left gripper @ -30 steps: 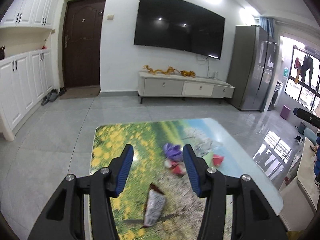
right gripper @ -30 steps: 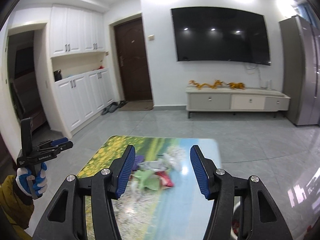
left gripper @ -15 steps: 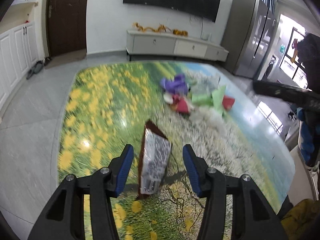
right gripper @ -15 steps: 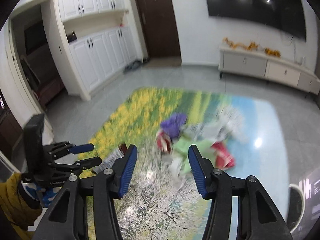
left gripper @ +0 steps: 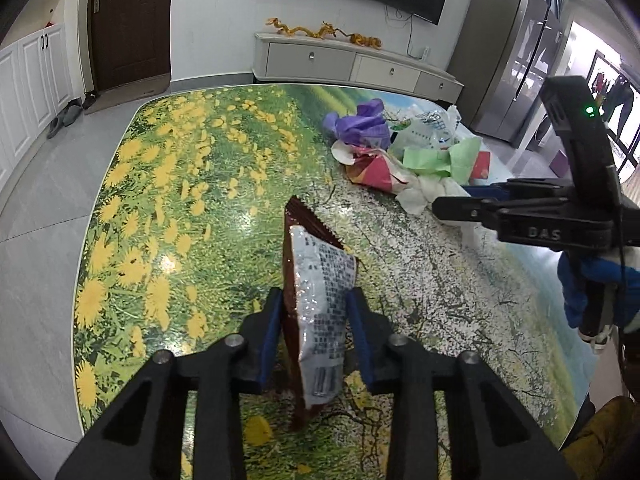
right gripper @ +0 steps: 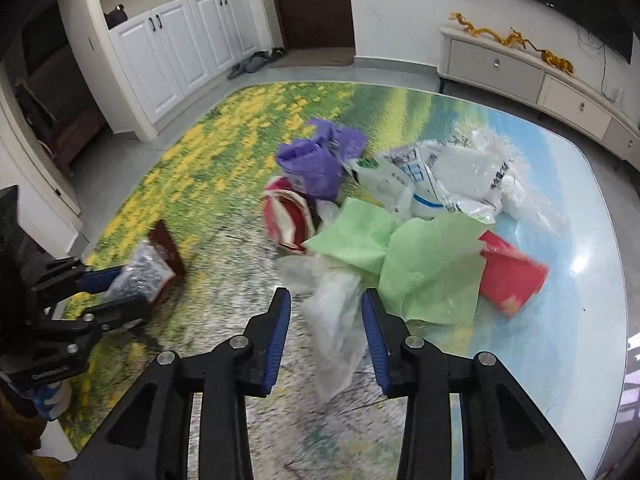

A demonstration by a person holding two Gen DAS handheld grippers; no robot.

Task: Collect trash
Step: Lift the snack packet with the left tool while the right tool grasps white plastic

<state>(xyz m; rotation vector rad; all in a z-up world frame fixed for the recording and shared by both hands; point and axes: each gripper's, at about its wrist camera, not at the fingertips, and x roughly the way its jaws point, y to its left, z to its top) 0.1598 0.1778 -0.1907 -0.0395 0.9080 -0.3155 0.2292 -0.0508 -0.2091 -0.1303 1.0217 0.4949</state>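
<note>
A: Living room, grey tiled floor, white TV cabinet [left gripper: 352, 64] at the far wall. In the middle, a low table [left gripper: 120, 240] with a printed flower meadow. Where to find the trash?

B: In two places. Near the front edge, alone: a snack wrapper [left gripper: 320, 300], brown outside, silver inside, standing on its edge. Further back, toward the right side: a pile with a purple bag [right gripper: 316, 164], green paper [right gripper: 432, 272], a red packet [right gripper: 508, 280] and clear plastic film [right gripper: 336, 320].

A: And the left gripper [left gripper: 315, 308]?

B: Around the snack wrapper. Seems clenched on it, with both blue pads pressing the sides. Lifted or not, hard to tell.

A: The right gripper [right gripper: 325, 312]?

B: Down at the near end of the pile, straddling the clear plastic film. Not closed yet: touching at the right pad, apparently, but with a small gap at the left one. Somewhat blurred there, so not sure.

A: So which step?

B: Probably the first picking, one piece per gripper. No bin visible in either view.

A: Next?

B: For the right: closing fully on the film, best on a bunched part, because so thin and slippery. Then lifting slowly, to avoid dragging the green paper beside it. For the left: firm pressure, and carrying the wrapper away to wherever the bin stands.
</note>
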